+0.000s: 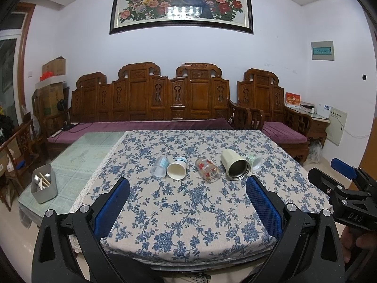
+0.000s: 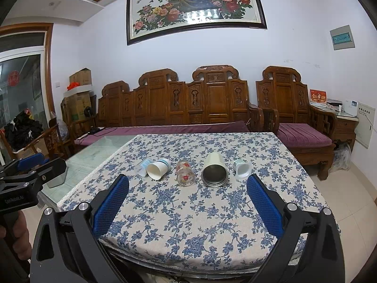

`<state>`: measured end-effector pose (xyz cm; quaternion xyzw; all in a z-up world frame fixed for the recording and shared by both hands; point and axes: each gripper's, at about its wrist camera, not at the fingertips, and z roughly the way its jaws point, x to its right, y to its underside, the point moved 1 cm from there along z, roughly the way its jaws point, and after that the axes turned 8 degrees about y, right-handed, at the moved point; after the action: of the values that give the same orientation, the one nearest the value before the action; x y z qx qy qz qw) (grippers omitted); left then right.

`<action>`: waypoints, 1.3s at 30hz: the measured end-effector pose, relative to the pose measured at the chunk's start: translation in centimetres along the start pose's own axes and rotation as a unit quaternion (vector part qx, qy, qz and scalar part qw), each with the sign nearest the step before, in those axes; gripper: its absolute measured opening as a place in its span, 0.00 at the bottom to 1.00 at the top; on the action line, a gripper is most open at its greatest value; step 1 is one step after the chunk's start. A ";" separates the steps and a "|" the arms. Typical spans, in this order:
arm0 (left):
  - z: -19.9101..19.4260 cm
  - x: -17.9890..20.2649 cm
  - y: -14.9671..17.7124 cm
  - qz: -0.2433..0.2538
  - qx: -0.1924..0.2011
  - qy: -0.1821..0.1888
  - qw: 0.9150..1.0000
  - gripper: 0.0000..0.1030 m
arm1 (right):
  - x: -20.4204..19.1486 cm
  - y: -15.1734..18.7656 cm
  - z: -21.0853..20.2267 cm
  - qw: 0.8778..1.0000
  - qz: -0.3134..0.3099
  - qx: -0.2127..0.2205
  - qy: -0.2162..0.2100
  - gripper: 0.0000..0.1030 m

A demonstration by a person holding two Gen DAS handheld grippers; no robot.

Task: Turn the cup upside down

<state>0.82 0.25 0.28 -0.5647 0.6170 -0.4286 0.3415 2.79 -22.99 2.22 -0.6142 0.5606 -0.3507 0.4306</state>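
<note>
Several cups lie on their sides in a row on the blue-flowered tablecloth (image 1: 188,212): a clear plastic cup (image 1: 160,166), a white paper cup (image 1: 177,168), a glass with red flowers (image 1: 207,170), a cream steel-lined tumbler (image 1: 234,167) and a small white-and-green cup (image 1: 254,161). They also show in the right wrist view: clear cup (image 2: 142,167), paper cup (image 2: 158,168), glass (image 2: 185,173), tumbler (image 2: 214,169), small cup (image 2: 242,167). My left gripper (image 1: 187,182) is open and empty, short of the row. My right gripper (image 2: 187,181) is open and empty too.
A grey holder (image 1: 44,187) with utensils stands on the bare glass tabletop (image 1: 82,155) at the left. A carved wooden sofa (image 1: 150,99) runs behind the table. The right gripper shows at the right edge of the left wrist view (image 1: 348,186).
</note>
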 end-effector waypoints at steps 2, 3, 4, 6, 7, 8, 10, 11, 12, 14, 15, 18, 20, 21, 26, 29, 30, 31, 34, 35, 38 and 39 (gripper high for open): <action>-0.1 0.0 -0.1 0.000 0.000 0.000 1.000 0.92 | 0.0 0.0 0.0 1.000 0.000 0.000 0.000 0.98; -0.1 0.0 -0.1 0.000 0.000 0.000 1.000 0.92 | 0.0 0.0 0.0 1.000 0.000 0.000 0.000 0.98; -0.1 0.0 -0.1 0.000 0.000 0.000 1.000 0.92 | 0.0 0.0 0.0 1.000 0.000 0.000 0.001 0.98; -0.1 0.0 0.0 0.000 0.001 0.000 1.000 0.92 | -0.1 0.0 0.0 1.000 0.000 -0.001 0.000 0.98; -0.1 0.0 0.0 0.000 0.000 0.000 1.000 0.92 | -0.2 -0.1 0.0 1.000 0.000 -0.001 0.000 0.98; -0.1 0.0 0.0 0.000 0.000 0.000 1.000 0.92 | -0.2 -0.1 0.0 1.000 0.000 -0.001 -0.001 0.98; -0.2 0.1 -0.1 0.000 0.000 0.000 1.000 0.92 | -0.2 -0.1 0.0 1.000 0.000 -0.001 -0.001 0.98; -0.2 0.1 -0.2 0.000 -0.001 0.000 1.000 0.92 | -0.2 0.0 0.0 1.000 0.000 -0.001 -0.001 0.98; -0.2 0.1 -0.2 0.000 -0.001 0.000 1.000 0.92 | -0.2 0.0 0.0 1.000 0.001 -0.001 0.000 0.98; 0.0 0.0 -0.3 0.000 -0.005 -0.002 1.000 0.92 | -0.3 0.0 0.1 1.000 0.001 -0.002 -0.001 0.98; 0.0 0.0 -0.2 0.000 -0.006 -0.002 1.000 0.92 | -0.4 0.1 0.2 1.000 0.001 -0.004 -0.001 0.98; 0.6 -0.3 0.0 -0.001 -0.014 -0.003 1.000 0.92 | -0.4 0.4 0.5 1.000 0.003 -0.009 -0.002 0.98; 1.1 -0.8 0.1 0.000 -0.021 -0.005 1.000 0.92 | -0.4 0.6 1.0 1.000 0.006 -0.015 -0.004 0.98; 1.4 -1.1 0.2 0.000 -0.024 -0.006 1.000 0.92 | -0.2 0.8 1.4 1.000 0.006 -0.019 -0.006 0.98; 3.9 -2.7 -0.3 0.003 -0.051 -0.009 0.999 0.92 | 0.1 1.1 4.5 0.999 0.001 -0.048 -0.021 0.98; 6.0 -3.8 -0.6 0.001 -0.077 -0.005 0.997 0.92 | 0.0 1.1 6.5 0.998 -0.003 -0.064 -0.024 0.98; 6.7 -4.1 -0.8 0.002 -0.084 -0.008 0.996 0.92 | 0.0 1.0 7.5 0.997 -0.004 -0.073 -0.028 0.98; 7.6 -4.5 -0.9 0.004 -0.092 -0.008 0.996 0.92 | 0.0 1.0 8.2 0.996 -0.003 -0.079 -0.030 0.98; 10.0 -5.7 -1.3 -0.003 -0.114 -0.003 0.994 0.92 | -0.1 0.7 10.6 0.995 0.000 -0.093 -0.036 0.98; 10.7 -6.1 -1.4 -0.004 -0.117 -0.004 0.993 0.92 | -0.3 0.6 11.5 0.995 -0.003 -0.097 -0.037 0.98; 13.1 -7.1 -1.6 -0.003 -0.135 -0.002 0.991 0.92 | -0.6 0.6 13.8 0.993 -0.007 -0.109 -0.042 0.98; 13.9 -7.4 -1.7 -0.005 -0.144 0.001 0.990 0.92 | -0.8 0.6 14.8 0.992 -0.011 -0.114 -0.046 0.98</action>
<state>15.05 5.59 -4.23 -0.6107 0.6699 -0.3377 0.2535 16.01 -20.16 -3.99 -0.6813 0.5695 -0.2602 0.3791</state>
